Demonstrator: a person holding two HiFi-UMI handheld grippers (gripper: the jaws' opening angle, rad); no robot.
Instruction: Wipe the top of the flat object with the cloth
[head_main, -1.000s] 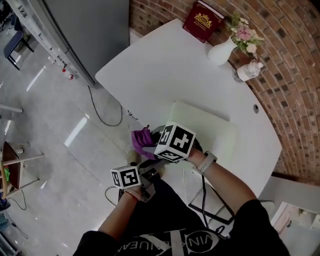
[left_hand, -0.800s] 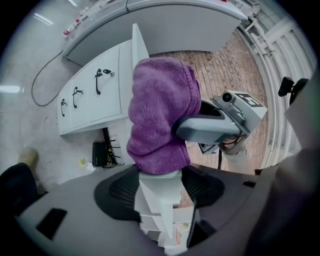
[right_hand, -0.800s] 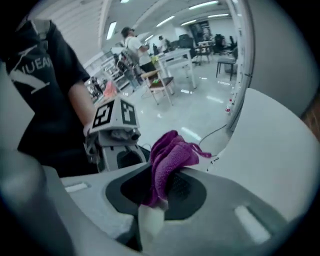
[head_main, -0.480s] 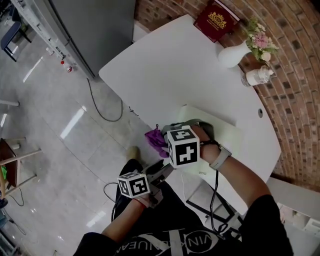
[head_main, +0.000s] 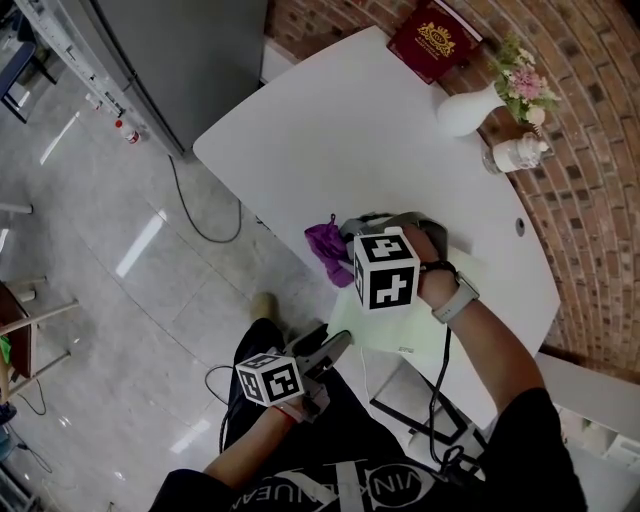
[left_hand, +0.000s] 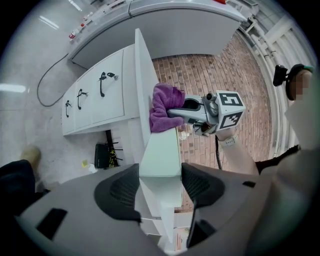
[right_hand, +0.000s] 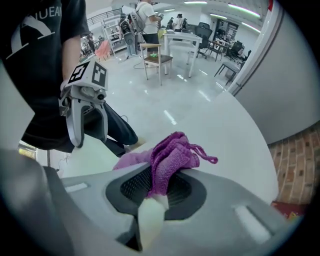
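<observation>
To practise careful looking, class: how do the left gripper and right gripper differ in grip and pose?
The left gripper has its fingers closed on the edge of the pale green board; the right gripper pinches a purple cloth. The left gripper points roughly level at the board's side; the right gripper points down at the board's top. Both are shut on something.

The purple cloth is nubby knit, the pale-green flat object smooth and matt, the floor glossy.
</observation>
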